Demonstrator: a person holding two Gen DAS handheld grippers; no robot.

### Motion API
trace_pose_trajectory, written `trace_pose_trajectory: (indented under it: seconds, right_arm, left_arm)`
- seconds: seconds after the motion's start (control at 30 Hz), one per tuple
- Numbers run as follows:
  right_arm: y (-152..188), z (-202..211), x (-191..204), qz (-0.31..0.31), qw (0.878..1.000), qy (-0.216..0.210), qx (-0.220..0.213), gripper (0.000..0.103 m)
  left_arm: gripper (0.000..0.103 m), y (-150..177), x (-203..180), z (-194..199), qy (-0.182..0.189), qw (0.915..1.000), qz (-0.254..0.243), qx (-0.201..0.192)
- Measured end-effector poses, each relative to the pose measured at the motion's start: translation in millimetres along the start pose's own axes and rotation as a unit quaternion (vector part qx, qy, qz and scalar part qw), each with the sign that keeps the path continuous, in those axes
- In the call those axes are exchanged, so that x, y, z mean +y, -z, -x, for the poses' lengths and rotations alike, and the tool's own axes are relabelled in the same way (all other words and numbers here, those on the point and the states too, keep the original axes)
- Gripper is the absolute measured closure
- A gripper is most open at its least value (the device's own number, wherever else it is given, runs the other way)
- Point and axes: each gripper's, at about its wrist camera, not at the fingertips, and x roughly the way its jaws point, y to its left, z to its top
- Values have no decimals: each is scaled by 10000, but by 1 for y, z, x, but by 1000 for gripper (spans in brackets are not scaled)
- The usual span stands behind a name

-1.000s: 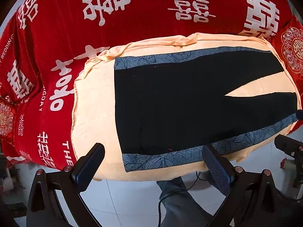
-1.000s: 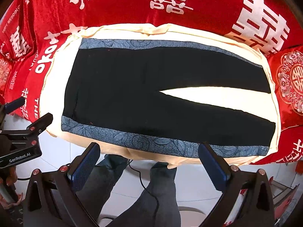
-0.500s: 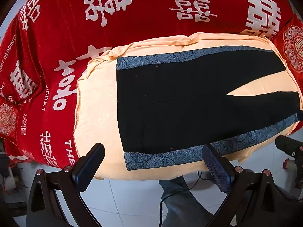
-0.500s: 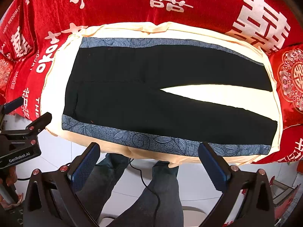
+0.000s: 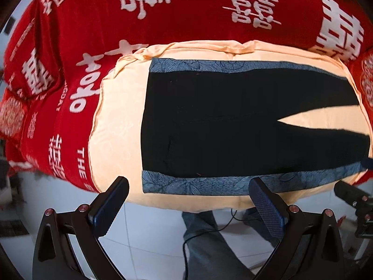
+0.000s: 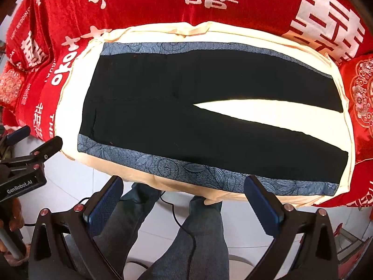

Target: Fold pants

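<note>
Black pants with blue floral side stripes lie flat on a cream cloth, waist to the left, legs spread to the right. They also show in the right wrist view. My left gripper is open and empty, hovering off the near edge by the waist end. My right gripper is open and empty, off the near edge by the near leg's stripe. The left gripper also shows at the left of the right wrist view.
A red bedspread with white characters covers the bed under the cream cloth. A person's legs in jeans and a black cable stand on the white tiled floor below the grippers.
Both grippers have moved slightly closer to the bed's near edge. The pants have not moved.
</note>
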Motion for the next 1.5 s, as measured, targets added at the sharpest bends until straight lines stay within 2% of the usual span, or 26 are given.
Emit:
trace_pose_trajectory:
  seconds: [0.17, 0.3, 0.43, 0.57, 0.73, 0.8, 0.87, 1.0, 1.1, 1.2, 1.33, 1.4, 1.47, 1.5]
  right_arm:
    - [6, -5, -20, 103, 9998, -174, 67, 0]
    - [11, -14, -34, -84, 9991, -395, 164, 0]
    - [17, -22, -37, -487, 9946, -908, 95, 0]
    - [23, -48, -27, -860, 9846, -1515, 108, 0]
    - [32, -109, 1, -1362, 9585, -2488, 280, 0]
    - [38, -136, 13, -1496, 9482, -2786, 314, 6]
    - [44, -164, 23, -1648, 9374, -3042, 399, 27]
    - [60, -218, 32, -2175, 9074, -3563, 483, 29]
    - [68, -245, 34, -2379, 8944, -3765, 418, 29]
    - [72, -265, 33, -2608, 8806, -3943, 305, 29]
    - [71, -276, 24, -2993, 8553, -4229, 3, 29]
    - [66, -268, 19, -3160, 8347, -4502, -261, 29]
    - [58, -252, 15, -3117, 8197, -4782, -488, 29]
    - [55, -246, 14, -3042, 8180, -4849, -570, 29]
  left_arm:
    - [0, 9, -3, 4, -54, 9990, 451, 47]
    - [0, 21, 4, -1, -3, 9968, 783, 184]
    - [0, 34, 22, -19, 22, 9951, 941, 307]
    - [0, 46, 48, -55, 261, 9911, 1207, 496]
    - [0, 65, 76, -115, 542, 9859, 1442, 652]
    - [0, 74, 85, -139, 708, 9824, 1565, 734]
    - [0, 82, 91, -157, 914, 9777, 1724, 780]
    - [0, 95, 100, -189, 1449, 9660, 2041, 646]
    - [0, 94, 101, -209, 1807, 9577, 2178, 527]
    - [0, 89, 99, -221, 2083, 9505, 2262, 452]
    - [0, 84, 93, -228, 2302, 9445, 2317, 363]
    - [0, 83, 93, -230, 2386, 9403, 2401, 363]
    - [0, 82, 89, -229, 2437, 9383, 2427, 370]
    - [0, 81, 88, -230, 2447, 9375, 2447, 380]
